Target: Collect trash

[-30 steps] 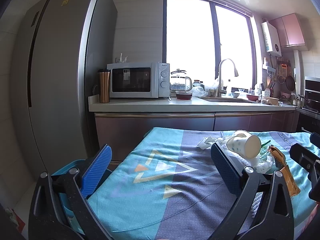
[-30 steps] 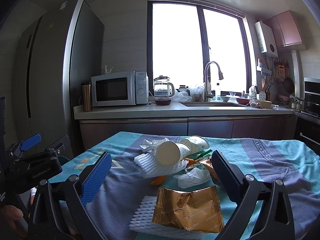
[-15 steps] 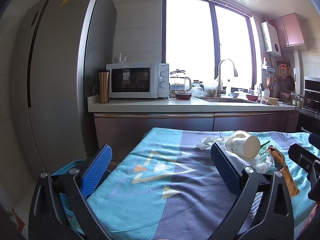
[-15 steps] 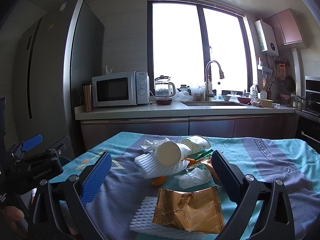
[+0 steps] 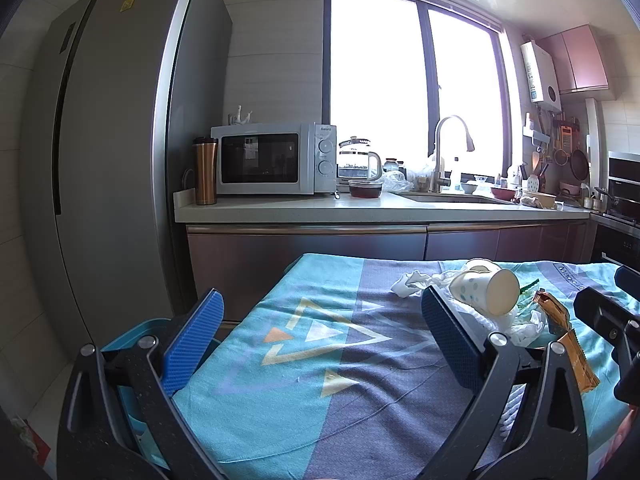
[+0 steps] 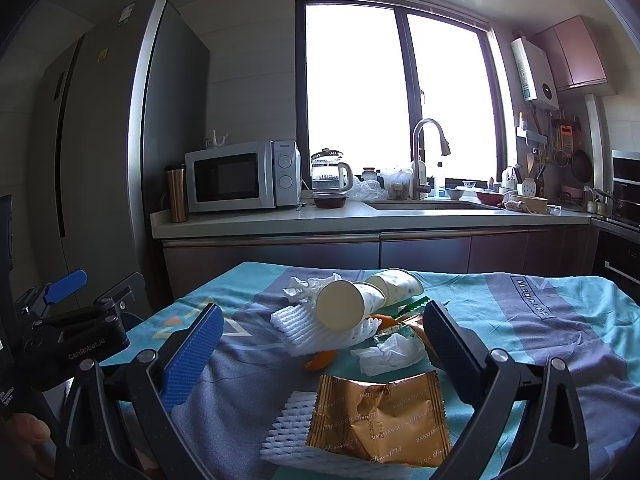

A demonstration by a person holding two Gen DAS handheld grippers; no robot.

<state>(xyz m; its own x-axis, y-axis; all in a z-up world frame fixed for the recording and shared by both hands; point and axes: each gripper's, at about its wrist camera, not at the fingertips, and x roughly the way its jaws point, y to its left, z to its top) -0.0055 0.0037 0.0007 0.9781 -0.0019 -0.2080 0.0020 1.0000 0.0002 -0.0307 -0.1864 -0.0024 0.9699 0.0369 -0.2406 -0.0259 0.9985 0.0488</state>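
Kitchen table (image 6: 520, 344): two paper cups (image 6: 352, 304), one gold wrapper (image 6: 380, 416); both grippers' jaws spread, empty.

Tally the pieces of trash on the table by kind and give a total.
Paper cups: 2
White foam nets: 2
Crumpled tissues: 2
Gold snack wrappers: 2
Orange peel: 2
Total: 10 that I can make out.
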